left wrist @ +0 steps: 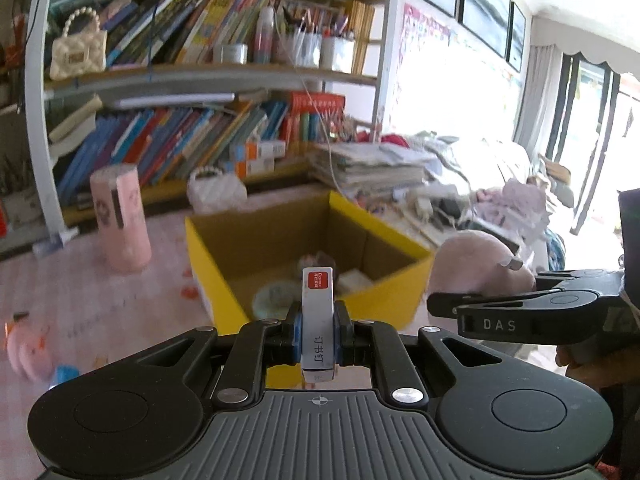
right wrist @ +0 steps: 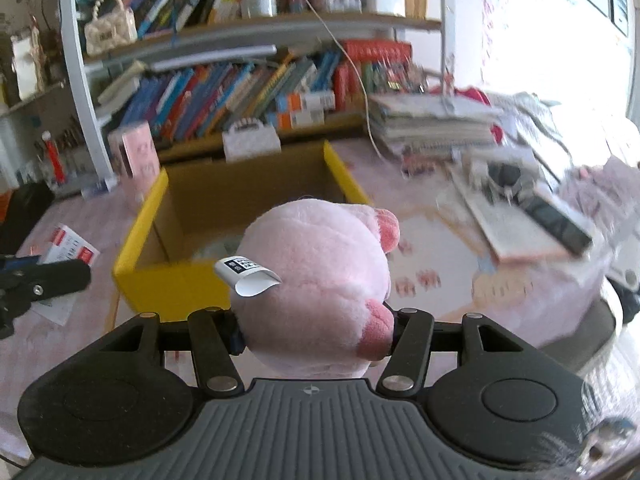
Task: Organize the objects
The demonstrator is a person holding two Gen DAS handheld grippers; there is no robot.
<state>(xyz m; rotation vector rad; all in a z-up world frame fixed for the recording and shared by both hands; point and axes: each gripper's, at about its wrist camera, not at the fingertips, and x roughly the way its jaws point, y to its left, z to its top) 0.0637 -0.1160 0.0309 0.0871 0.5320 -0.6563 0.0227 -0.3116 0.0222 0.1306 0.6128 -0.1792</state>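
My left gripper (left wrist: 318,334) is shut on a small white staple box (left wrist: 317,320) with a red label, held upright just before the near wall of the yellow cardboard box (left wrist: 216,276). The box is open and holds a few small items. My right gripper (right wrist: 316,334) is shut on a pink plush toy (right wrist: 320,280) with a white paper tag, held at the box's near right corner (right wrist: 172,284). In the left wrist view the plush (left wrist: 476,268) and the right gripper (left wrist: 528,312) show at the right of the box.
A pink cylinder (left wrist: 120,220) stands left of the box. A small pink toy (left wrist: 26,348) lies at the far left. Stacked papers (left wrist: 372,164) and a bookshelf (left wrist: 192,80) are behind. Books and clutter (right wrist: 528,216) lie right of the box. A red-white packet (right wrist: 70,250) lies left.
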